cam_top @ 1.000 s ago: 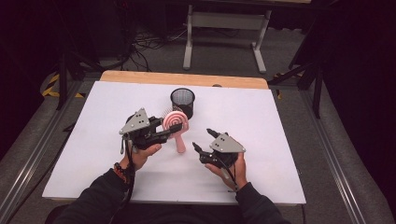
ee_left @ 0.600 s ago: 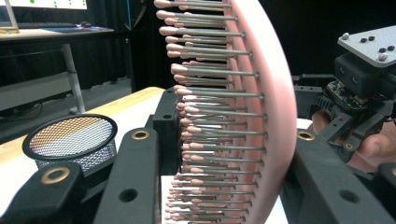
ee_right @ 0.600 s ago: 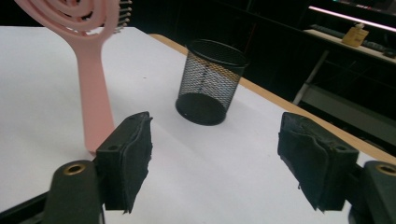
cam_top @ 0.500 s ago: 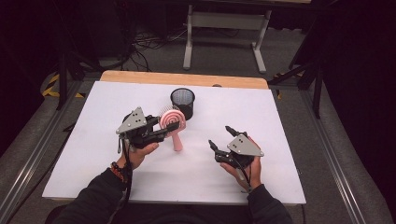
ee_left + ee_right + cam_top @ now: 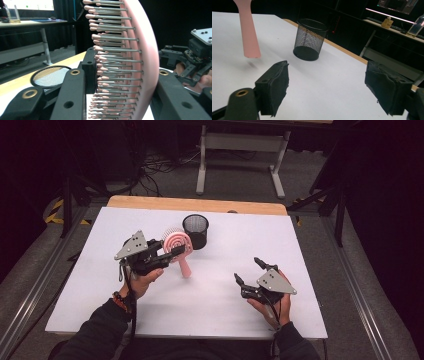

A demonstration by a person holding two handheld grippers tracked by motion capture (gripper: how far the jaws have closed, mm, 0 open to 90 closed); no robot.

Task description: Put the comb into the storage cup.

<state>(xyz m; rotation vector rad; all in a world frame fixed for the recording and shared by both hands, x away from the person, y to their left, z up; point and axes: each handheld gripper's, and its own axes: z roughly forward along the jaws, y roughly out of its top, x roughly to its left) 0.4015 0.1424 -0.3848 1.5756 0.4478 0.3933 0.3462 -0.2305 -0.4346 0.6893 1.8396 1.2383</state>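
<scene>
White table [image 5: 215, 295] | mesh cup [image 5: 195, 231] empty | left jaws clamp hairbrush [image 5: 176, 245] | right jaws wide, just opening

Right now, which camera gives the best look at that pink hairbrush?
The high view: it shows the whole pink hairbrush, head clamped in the left gripper and handle hanging down over the table. The left gripper view shows its bristles and curved back close up. The right gripper view catches just the handle's end.
</scene>
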